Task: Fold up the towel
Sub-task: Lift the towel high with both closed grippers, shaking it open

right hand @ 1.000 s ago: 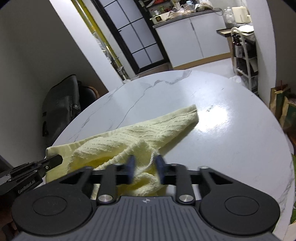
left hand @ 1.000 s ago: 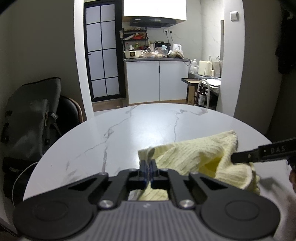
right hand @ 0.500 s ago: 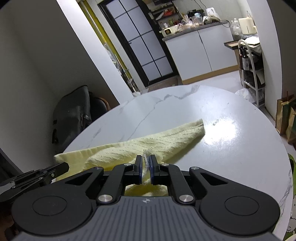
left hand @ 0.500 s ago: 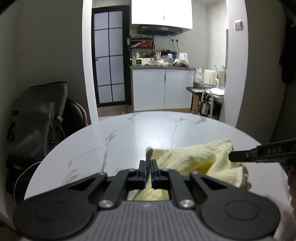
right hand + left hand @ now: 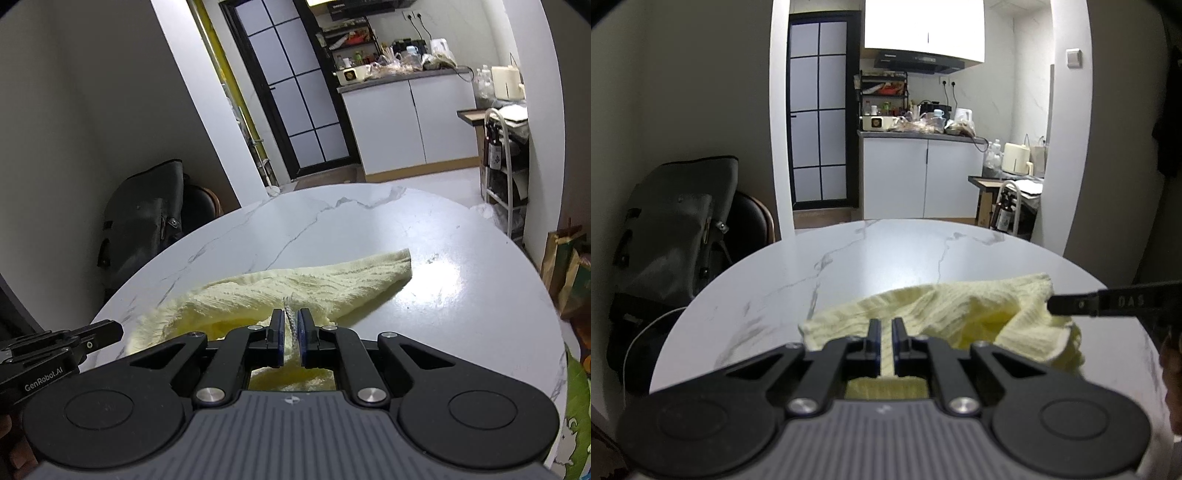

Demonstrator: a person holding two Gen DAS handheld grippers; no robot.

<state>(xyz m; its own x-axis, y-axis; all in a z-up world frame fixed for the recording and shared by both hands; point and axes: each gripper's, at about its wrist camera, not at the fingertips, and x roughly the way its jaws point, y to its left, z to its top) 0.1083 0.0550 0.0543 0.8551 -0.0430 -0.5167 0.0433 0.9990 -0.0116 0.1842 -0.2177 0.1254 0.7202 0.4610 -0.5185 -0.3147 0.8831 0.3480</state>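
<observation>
Towel, pale yellow and knitted in texture, is seen bunched on the near part of the round white marble surface, with 1 corner stretched flat toward the far right in the right wrist view. Left gripper is positioned over the towel's near left edge; its jaws are narrowly parted, with a strip of cloth visible in the gap, and whether that cloth is pinched cannot be told. Right gripper is closed down on a thin raised fold of the towel, which stands up between its jaws. A dark bag is noted on a chair beyond the surface's left rim.
</observation>
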